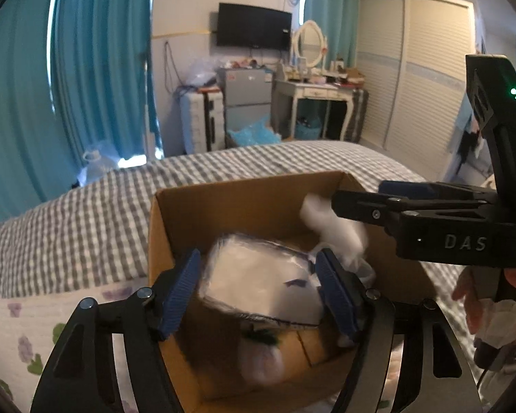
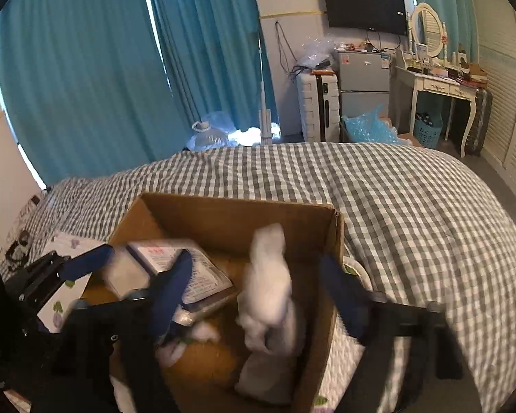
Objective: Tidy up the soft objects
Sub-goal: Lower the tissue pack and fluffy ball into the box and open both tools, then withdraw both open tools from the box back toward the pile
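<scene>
Dropping softs into the box [image 1: 175, 227]: both grippers, left [image 1: 258, 292] and right [image 2: 254, 299], are standing open; we are keeping packet [image 1: 258, 275] and cloth [image 2: 268, 296] falling inside.

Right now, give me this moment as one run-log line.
left gripper: open, plastic-wrapped pack between pads | right gripper: open, white soft item blurred between fingers | both over cardboard box on bed

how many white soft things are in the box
2 clear ones: a plastic-wrapped pack between the left gripper's open pads, and a white cloth by the box's right wall. Small white bits lie on the floor; more may be hidden.
</scene>
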Action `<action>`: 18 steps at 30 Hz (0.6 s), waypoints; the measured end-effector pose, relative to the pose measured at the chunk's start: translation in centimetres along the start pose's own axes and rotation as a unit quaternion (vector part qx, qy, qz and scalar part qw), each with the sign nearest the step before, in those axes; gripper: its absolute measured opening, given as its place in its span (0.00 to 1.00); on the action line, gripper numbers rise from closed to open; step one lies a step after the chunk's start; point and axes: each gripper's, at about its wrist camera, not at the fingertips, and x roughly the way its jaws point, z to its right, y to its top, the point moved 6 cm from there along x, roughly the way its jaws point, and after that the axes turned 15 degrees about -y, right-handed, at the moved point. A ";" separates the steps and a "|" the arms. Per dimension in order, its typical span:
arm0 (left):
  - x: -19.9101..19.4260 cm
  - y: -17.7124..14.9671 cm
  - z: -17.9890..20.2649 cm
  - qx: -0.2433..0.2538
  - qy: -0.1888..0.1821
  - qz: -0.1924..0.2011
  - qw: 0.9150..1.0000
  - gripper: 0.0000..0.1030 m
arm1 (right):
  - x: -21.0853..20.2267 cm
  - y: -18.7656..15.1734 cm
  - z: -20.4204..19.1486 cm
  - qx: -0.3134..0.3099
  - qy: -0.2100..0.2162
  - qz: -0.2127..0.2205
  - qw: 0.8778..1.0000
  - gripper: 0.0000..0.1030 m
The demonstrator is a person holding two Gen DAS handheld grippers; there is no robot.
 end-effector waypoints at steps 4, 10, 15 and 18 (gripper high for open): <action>-0.4 0.1 -0.1 0.011 0.017 0.000 1.000 0.68 | 0.1 -0.1 0.3 0.000 -0.006 0.008 1.000 0.78; -4.7 3.0 1.0 0.019 0.036 0.040 0.998 0.69 | -4.4 1.2 1.0 -0.001 -0.018 0.028 0.999 0.79; -12.1 6.6 4.2 0.035 0.051 0.100 0.993 0.69 | -11.9 3.7 2.0 -0.014 -0.031 0.069 0.997 0.80; -16.6 8.2 6.4 0.050 0.060 0.130 0.988 0.71 | -17.2 4.8 2.3 -0.010 -0.031 0.096 0.995 0.82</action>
